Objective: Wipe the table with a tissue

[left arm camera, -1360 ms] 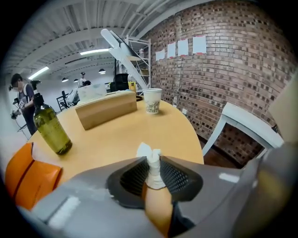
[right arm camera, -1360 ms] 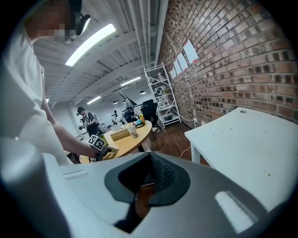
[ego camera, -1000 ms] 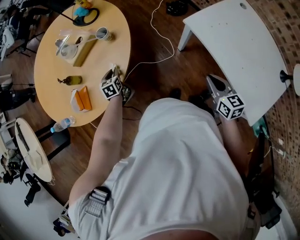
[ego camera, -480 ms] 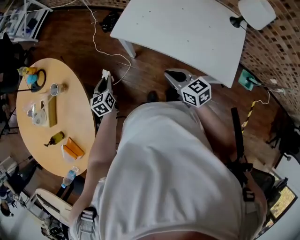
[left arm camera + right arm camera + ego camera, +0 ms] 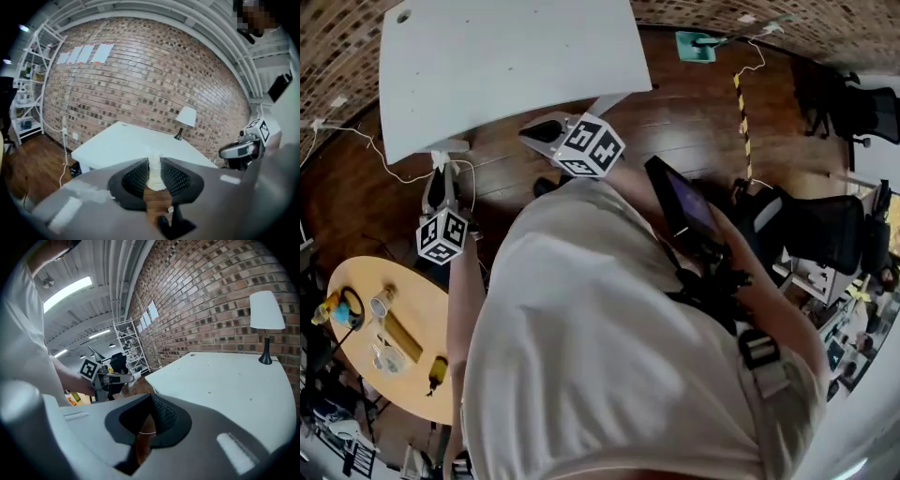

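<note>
Both forearms reach forward past the person's white shirt (image 5: 609, 356) toward the white table (image 5: 506, 56). The left gripper (image 5: 154, 162) hangs short of the table's near edge, jaws clamped on an upright tissue (image 5: 154, 173). The right gripper (image 5: 151, 398), jaws together on nothing, hovers at that edge. Past the table's far edge stand a lamp (image 5: 266, 315) and a brick wall (image 5: 140, 79)

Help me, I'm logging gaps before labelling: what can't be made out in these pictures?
- tissue: left gripper view, only a strip shows; the left gripper's shut jaws hide the rest.
- white table: head view, the top edge cuts off its far side.
- round table: head view, things on it too small to name.
- floor: head view, the person's torso covers much of it.
</note>
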Demonstrator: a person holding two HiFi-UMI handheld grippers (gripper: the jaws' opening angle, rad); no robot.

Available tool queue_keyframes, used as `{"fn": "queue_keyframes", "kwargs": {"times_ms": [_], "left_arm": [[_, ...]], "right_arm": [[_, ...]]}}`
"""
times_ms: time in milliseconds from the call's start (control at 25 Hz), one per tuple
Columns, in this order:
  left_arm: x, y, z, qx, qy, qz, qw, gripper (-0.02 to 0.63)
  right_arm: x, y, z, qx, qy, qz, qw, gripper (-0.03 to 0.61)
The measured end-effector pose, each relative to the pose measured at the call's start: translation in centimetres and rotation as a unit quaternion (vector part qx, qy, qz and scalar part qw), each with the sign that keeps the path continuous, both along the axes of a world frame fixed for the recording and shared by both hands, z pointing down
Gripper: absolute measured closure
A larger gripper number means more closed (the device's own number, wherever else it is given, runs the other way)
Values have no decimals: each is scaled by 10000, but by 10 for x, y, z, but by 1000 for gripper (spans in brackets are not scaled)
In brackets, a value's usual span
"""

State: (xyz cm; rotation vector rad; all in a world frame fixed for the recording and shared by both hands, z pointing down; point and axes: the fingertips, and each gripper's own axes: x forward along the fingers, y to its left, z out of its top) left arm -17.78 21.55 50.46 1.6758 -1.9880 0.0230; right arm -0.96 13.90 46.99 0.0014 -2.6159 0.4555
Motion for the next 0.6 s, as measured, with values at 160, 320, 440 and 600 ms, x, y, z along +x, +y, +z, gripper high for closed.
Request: {"fn": "queue_keyframes", "kwargs": {"times_ms": [160,320,440,600], "left_arm": [[43,-53,-20,202,-71,812,9965,528],[71,-93,-25,214,-36,1251,9919,529],[91,-111,-27,125,17,1353,9907,529],[126,-135,-24,118,86,1747,9845,529]], "right_arm": [[14,-22,-7,-39,-60,226,9997,571],[26,-51,-11,-62,-133,350,9993,571],[42,-72,-14,-141,-136,390,9990,571],[70,-108,-11,-213,-153,500,9984,571]]}}
